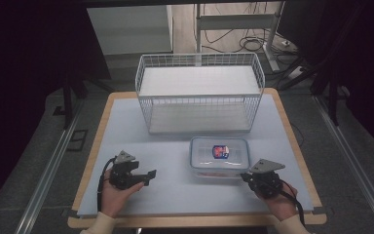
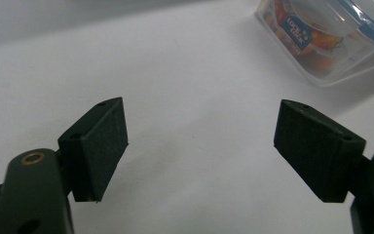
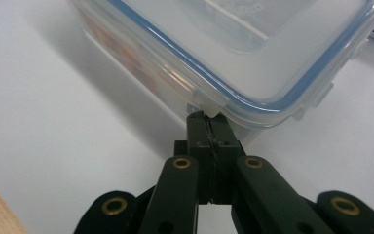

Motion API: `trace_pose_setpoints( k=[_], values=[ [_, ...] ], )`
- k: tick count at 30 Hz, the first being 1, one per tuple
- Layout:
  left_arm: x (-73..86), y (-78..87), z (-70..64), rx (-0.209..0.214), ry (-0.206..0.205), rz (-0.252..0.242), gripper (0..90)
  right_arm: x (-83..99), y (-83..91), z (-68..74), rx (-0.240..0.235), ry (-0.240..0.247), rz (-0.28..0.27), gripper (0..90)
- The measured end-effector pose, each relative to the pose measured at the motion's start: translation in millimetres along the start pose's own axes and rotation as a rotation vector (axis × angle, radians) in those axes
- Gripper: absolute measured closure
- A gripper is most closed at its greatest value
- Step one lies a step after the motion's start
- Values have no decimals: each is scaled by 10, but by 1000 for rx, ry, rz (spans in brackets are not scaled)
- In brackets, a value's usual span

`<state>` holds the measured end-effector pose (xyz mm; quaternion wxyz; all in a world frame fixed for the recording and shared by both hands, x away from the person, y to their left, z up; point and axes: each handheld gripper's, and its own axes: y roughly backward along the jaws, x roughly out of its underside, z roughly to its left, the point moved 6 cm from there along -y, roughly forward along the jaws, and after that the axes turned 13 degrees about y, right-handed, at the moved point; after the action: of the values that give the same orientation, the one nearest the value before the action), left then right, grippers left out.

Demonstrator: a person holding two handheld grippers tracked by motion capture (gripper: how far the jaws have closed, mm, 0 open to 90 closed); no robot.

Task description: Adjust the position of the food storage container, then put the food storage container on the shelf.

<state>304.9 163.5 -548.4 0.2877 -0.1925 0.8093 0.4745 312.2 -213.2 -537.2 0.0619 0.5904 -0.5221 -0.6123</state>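
Observation:
A clear plastic food container (image 1: pixel 219 157) with a blue-sealed lid and a red and blue label sits on the white table cover, right of centre. My right gripper (image 1: pixel 244 177) is at its near right corner. In the right gripper view the right gripper (image 3: pixel 208 119) is shut, its tips touching just under a lid tab of the container (image 3: pixel 233 48). My left gripper (image 1: pixel 148 178) rests to the left, apart from the box. Its jaws stand wide open (image 2: pixel 199 146) over bare cover, with the container (image 2: pixel 331 39) farther off at upper right.
A white wire basket (image 1: pixel 199 97) stands at the back of the table, behind the container. The wooden table edge (image 1: pixel 90 161) frames the white cover. Cables and table legs lie on the floor beyond.

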Motion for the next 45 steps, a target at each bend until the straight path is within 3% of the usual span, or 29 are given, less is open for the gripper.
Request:
trace_pose_setpoints(
  k=[13, 18, 23, 29, 45],
  values=[
    [-11, 0, -25, 4, -10, -5, 196, 4, -12, -67, 15, 0, -7, 900],
    [-20, 6, -37, 9, -5, -5, 195, 39, 100, -46, 9, -22, -29, 900],
    [-34, -17, -67, 15, -6, -3, 195, 134, 245, -235, 57, -100, -41, 900],
    [-34, -20, -53, 13, -2, -1, 194, 186, 303, -414, 85, -144, -48, 899],
    [-79, -39, -57, 23, 10, -3, 193, 183, 293, -553, 53, -176, -52, 871]
  ],
)
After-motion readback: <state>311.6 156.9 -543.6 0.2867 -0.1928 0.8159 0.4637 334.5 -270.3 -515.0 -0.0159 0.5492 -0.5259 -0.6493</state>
